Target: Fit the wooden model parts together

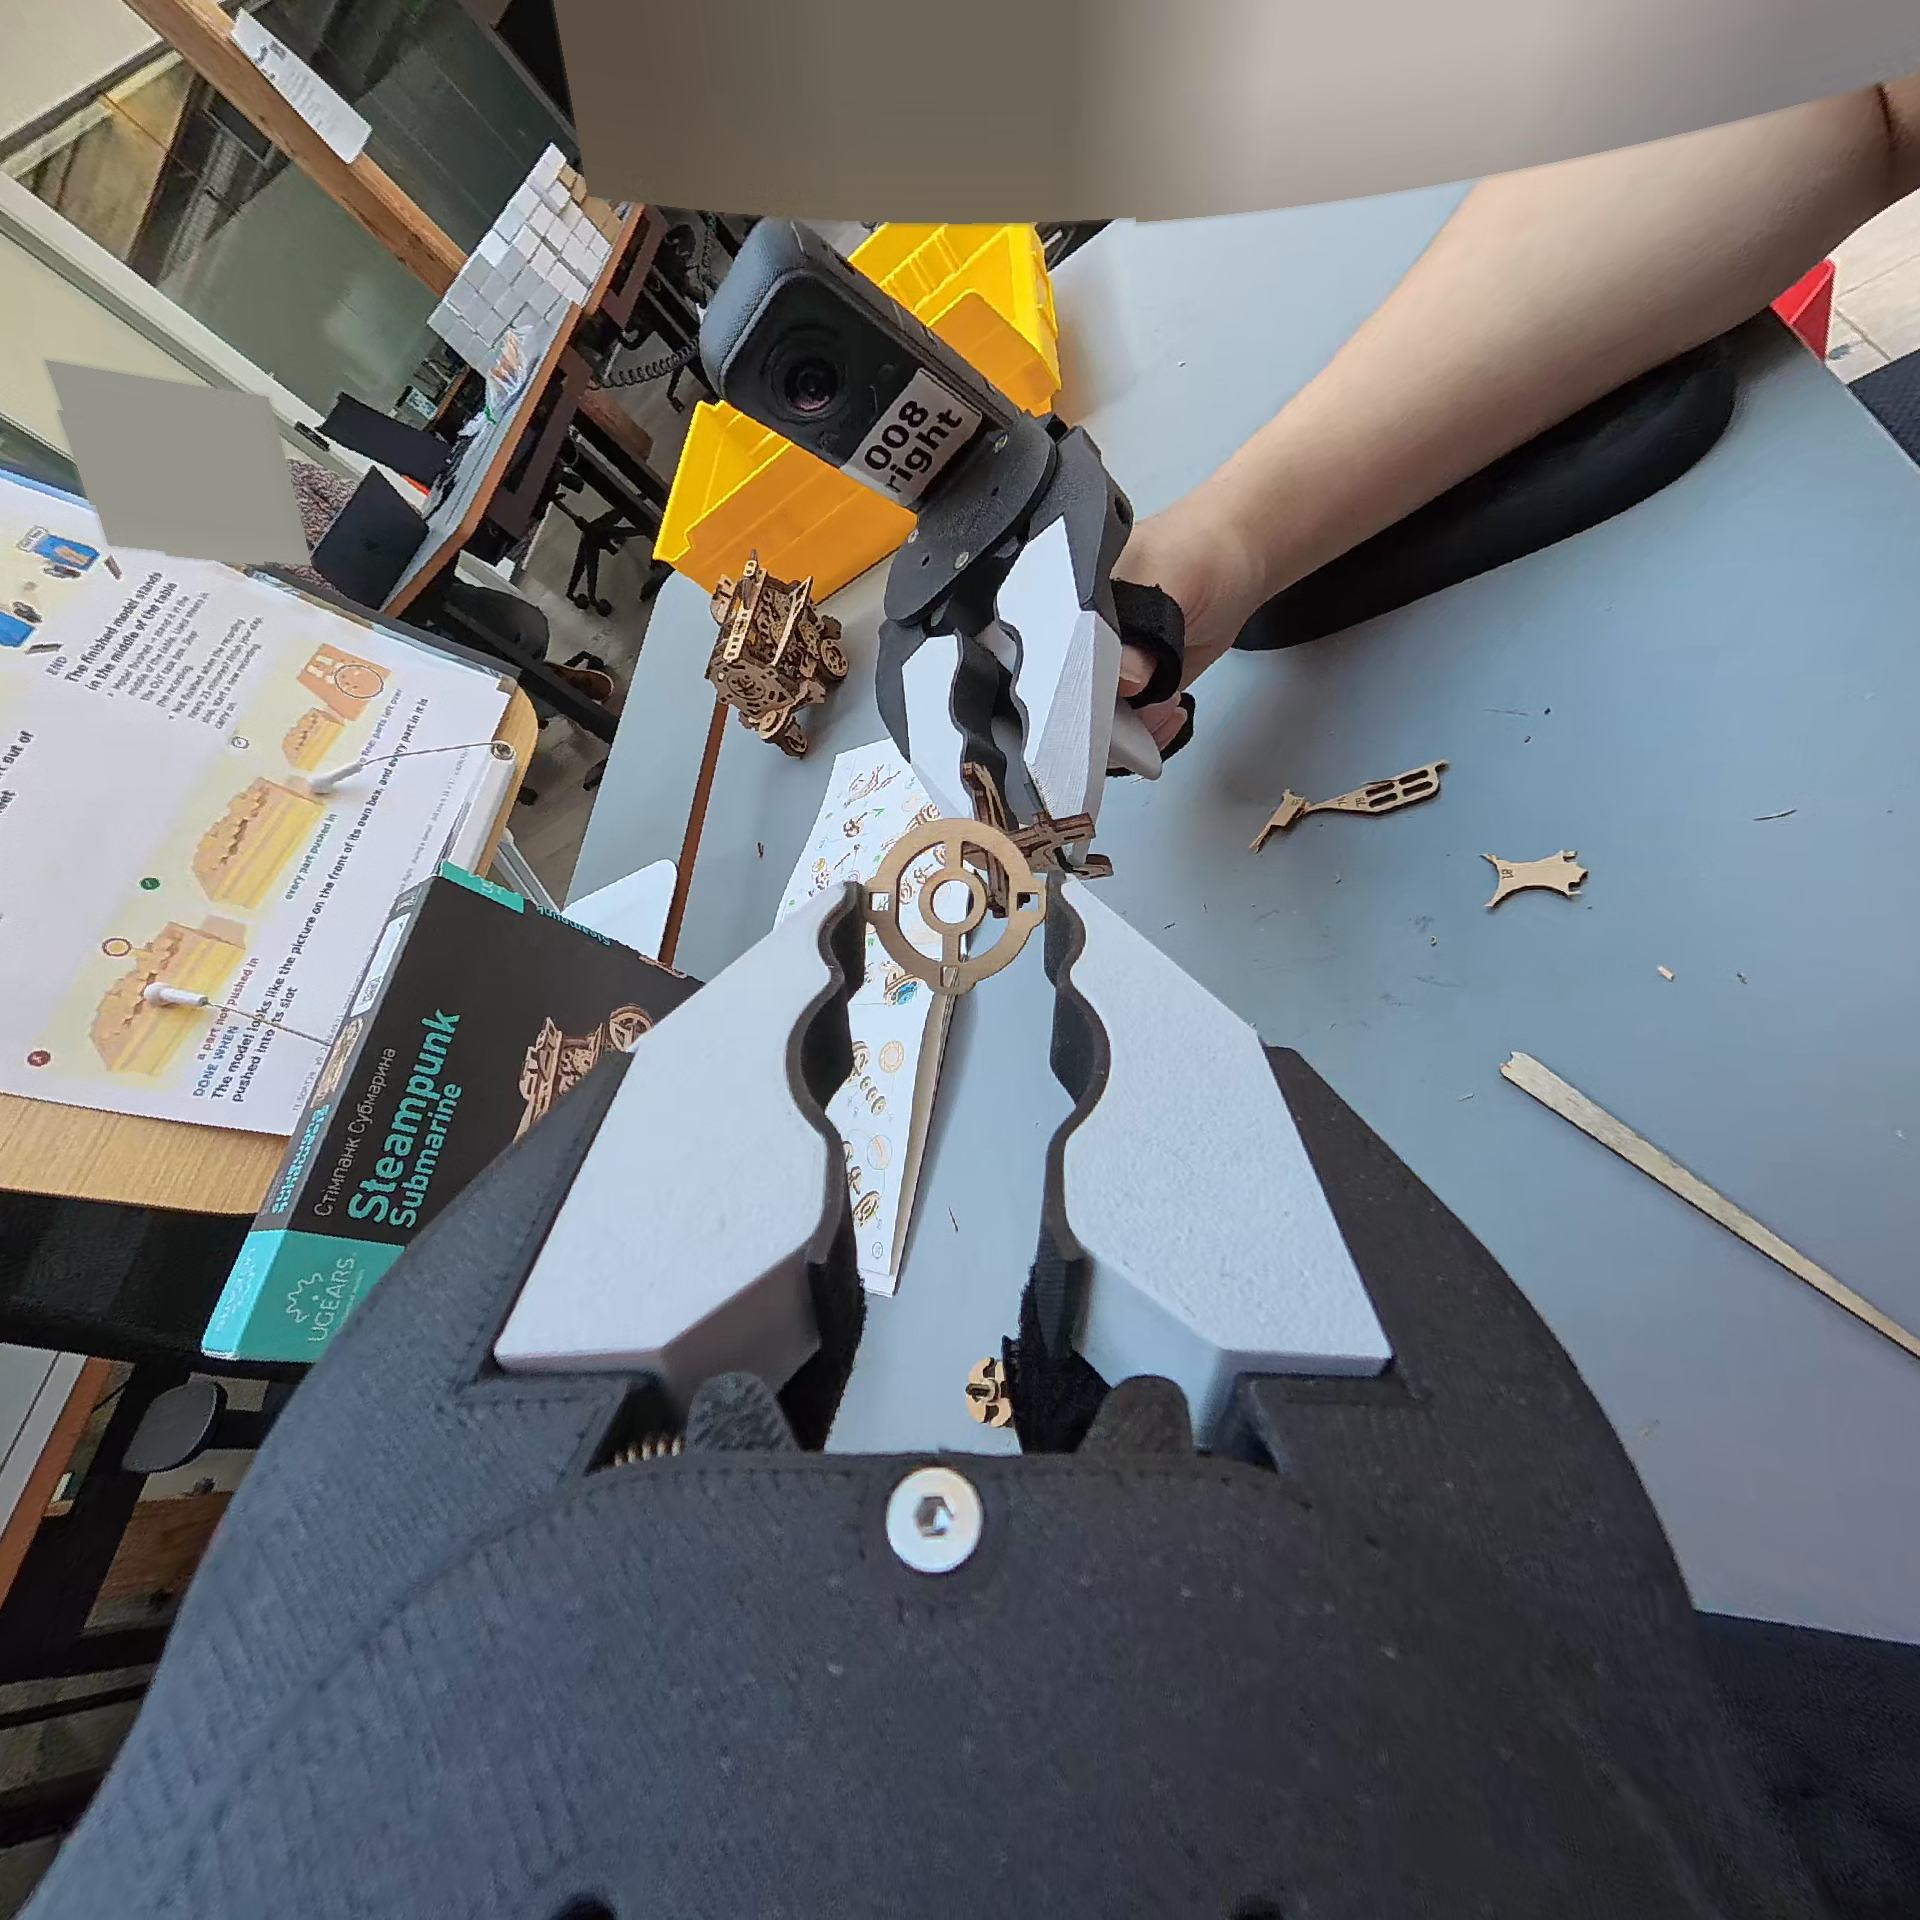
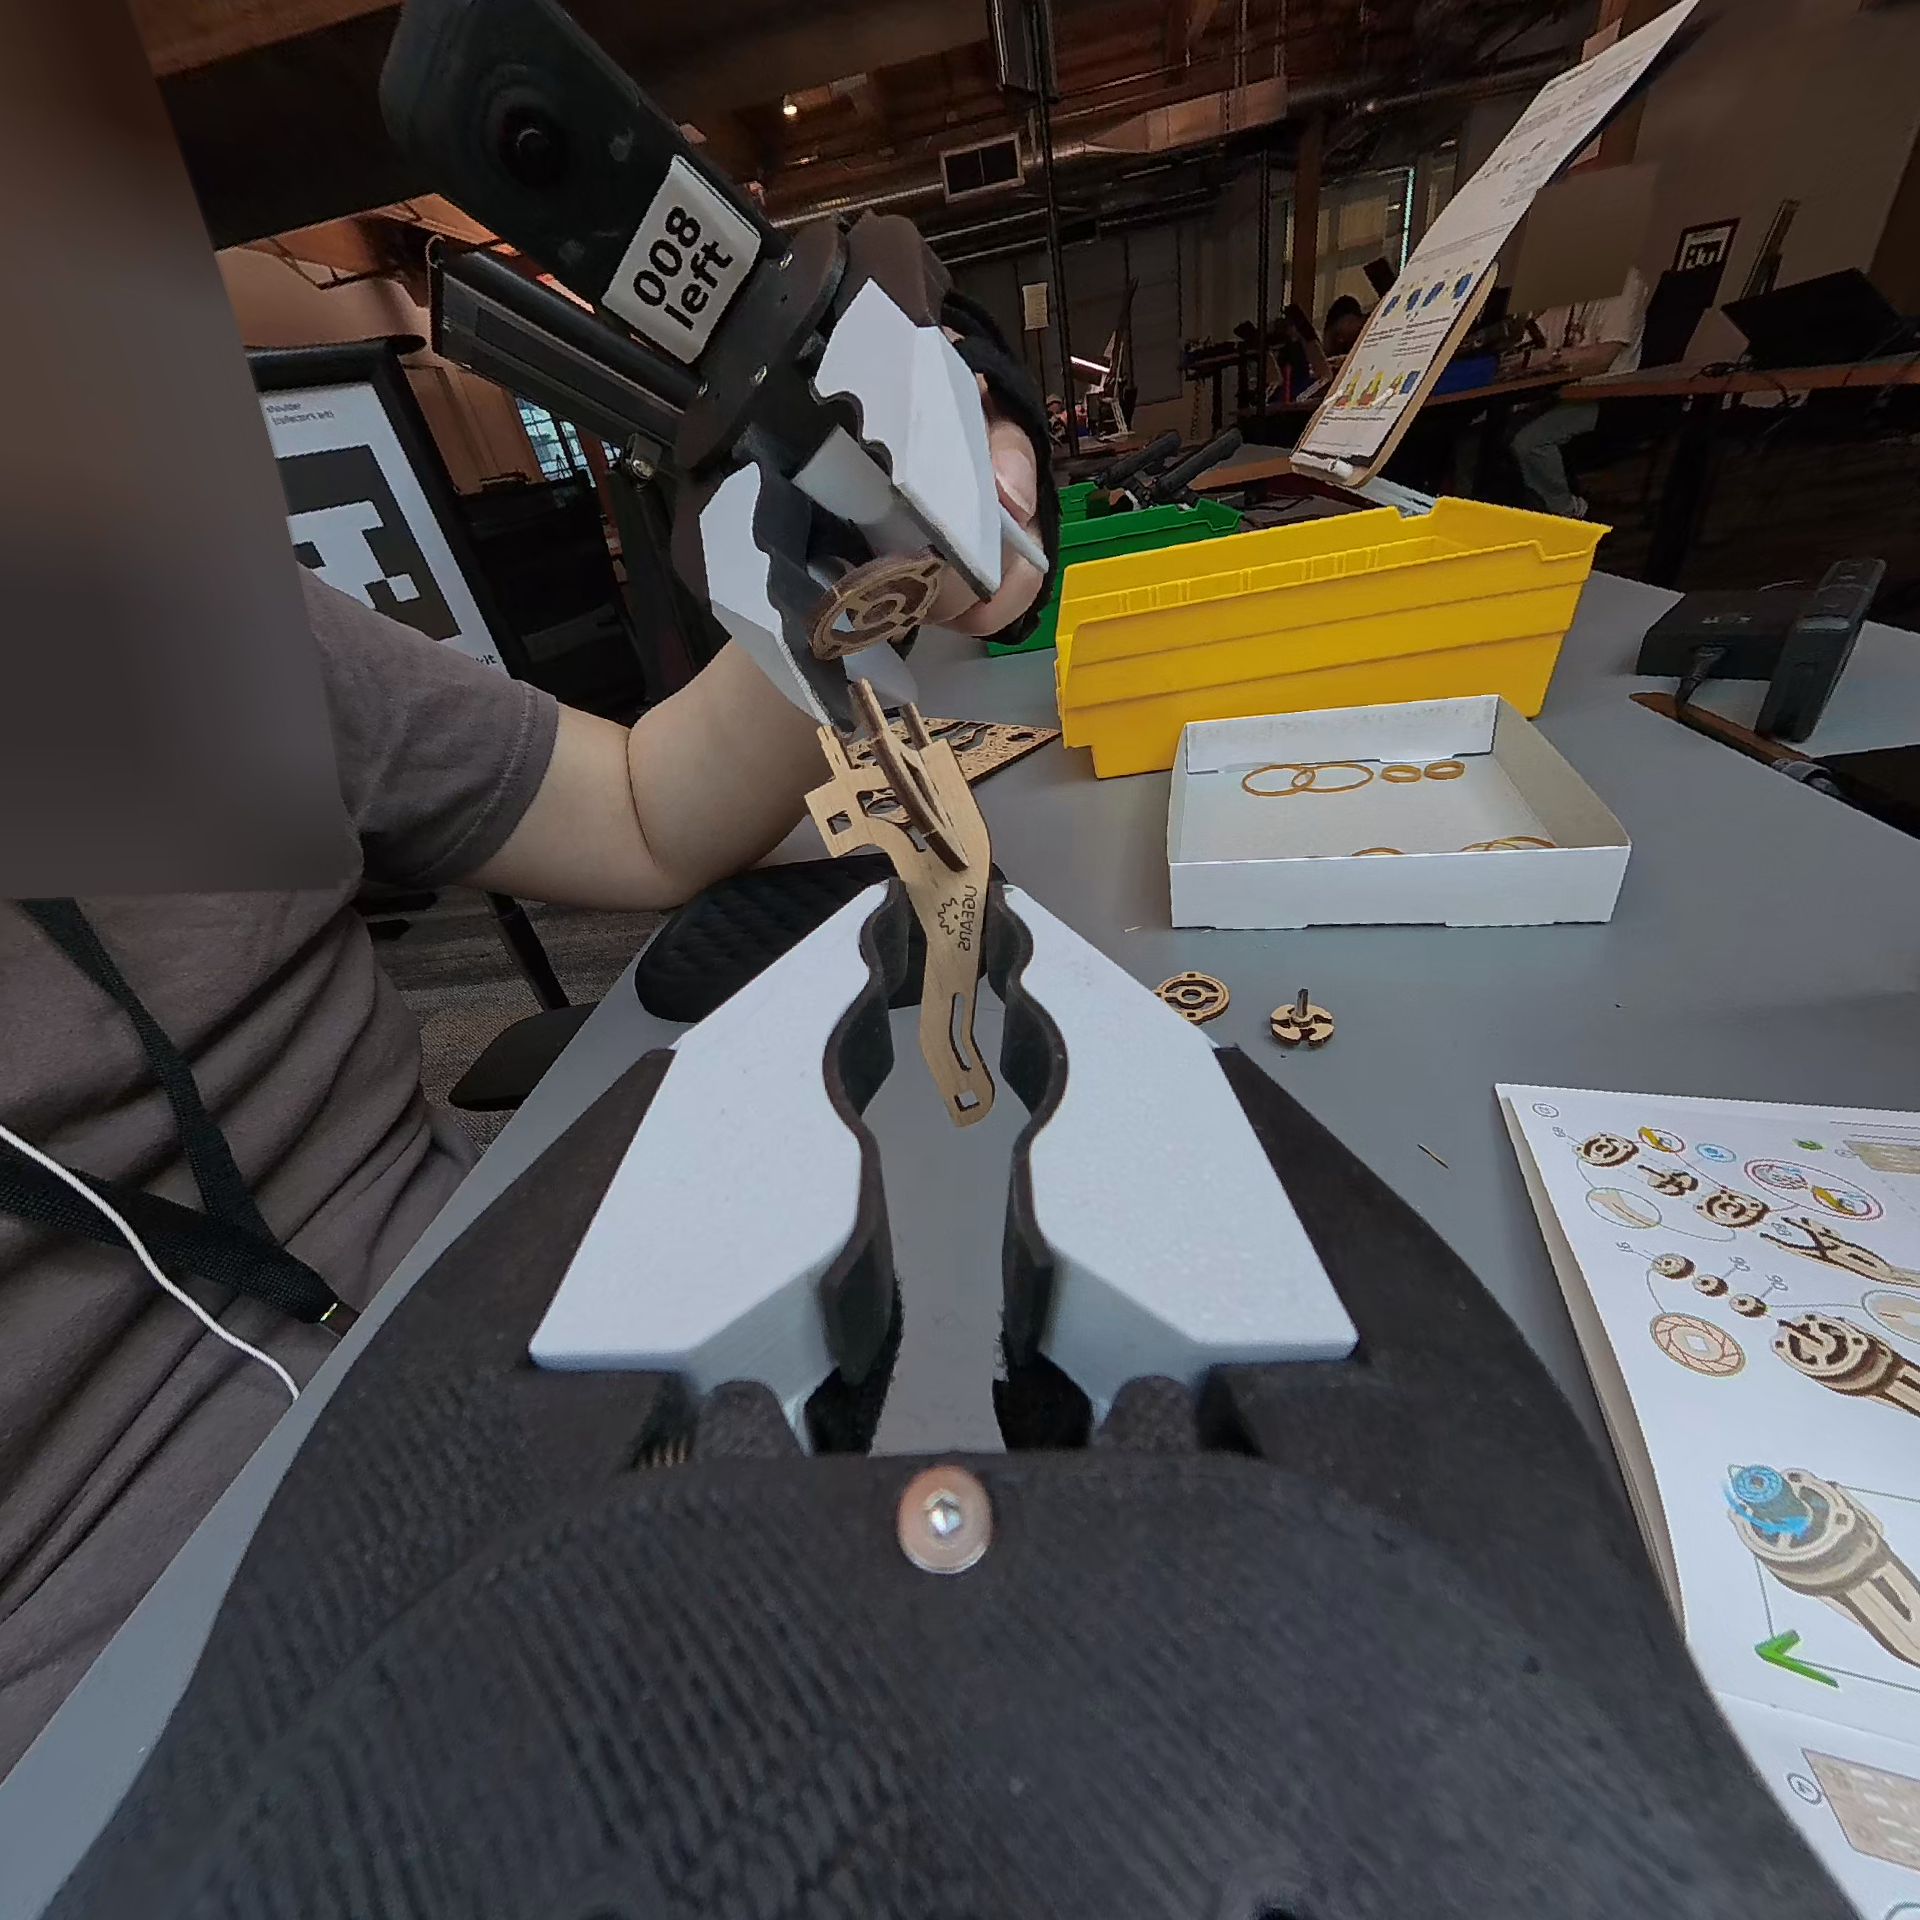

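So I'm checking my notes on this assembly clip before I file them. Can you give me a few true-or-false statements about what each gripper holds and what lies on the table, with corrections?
1. The left gripper grips a round wooden disc. True.
2. The right gripper is open and holds nothing. False: it is shut on a long flat wooden arm piece.
3. The white tray holds rubber bands. True.
4. The yellow bin stands on the instruction booklet. False: it stands on the grey table, behind the white tray and apart from the booklet.
5. Two small round wooden parts lie loose on the table. True.
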Demonstrator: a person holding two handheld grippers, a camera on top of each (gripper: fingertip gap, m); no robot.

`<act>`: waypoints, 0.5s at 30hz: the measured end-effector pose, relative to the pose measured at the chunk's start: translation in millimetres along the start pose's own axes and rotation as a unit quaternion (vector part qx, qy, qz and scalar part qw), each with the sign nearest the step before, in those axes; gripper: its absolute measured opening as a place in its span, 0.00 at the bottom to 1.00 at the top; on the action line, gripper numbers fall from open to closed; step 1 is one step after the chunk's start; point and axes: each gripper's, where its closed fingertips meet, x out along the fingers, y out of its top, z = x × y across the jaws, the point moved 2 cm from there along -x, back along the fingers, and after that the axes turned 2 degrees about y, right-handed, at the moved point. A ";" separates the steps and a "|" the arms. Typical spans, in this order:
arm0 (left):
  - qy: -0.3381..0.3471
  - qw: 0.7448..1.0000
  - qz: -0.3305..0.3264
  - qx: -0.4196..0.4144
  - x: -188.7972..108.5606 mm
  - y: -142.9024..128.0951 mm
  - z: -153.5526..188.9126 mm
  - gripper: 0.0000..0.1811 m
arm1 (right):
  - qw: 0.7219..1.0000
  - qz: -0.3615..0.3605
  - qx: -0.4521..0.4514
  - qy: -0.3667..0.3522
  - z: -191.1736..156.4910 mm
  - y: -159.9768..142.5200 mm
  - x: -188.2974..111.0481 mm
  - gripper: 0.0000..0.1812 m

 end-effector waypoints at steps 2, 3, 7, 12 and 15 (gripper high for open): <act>0.001 1.000 -0.003 0.001 0.8 -1.2 0.0 0.18 | 1.000 -0.001 -0.001 -0.001 0.3 -0.3 0.0 0.07; 0.001 1.000 -0.005 0.002 0.8 -2.0 -0.3 0.18 | 1.000 -0.004 -0.001 -0.002 0.6 -1.0 0.1 0.07; 0.021 0.999 -0.025 0.012 -6.1 -8.2 -8.7 0.18 | 0.996 -0.069 -0.007 -0.058 16.2 -15.6 -1.8 0.07; 0.074 0.996 -0.040 0.009 -32.4 -13.0 -33.6 0.18 | 0.961 -0.213 0.022 -0.176 48.9 -54.7 -16.2 0.08; 0.091 0.995 -0.033 0.001 -44.7 -11.6 -42.4 0.18 | 0.947 -0.260 0.061 -0.178 50.5 -76.8 -11.4 0.08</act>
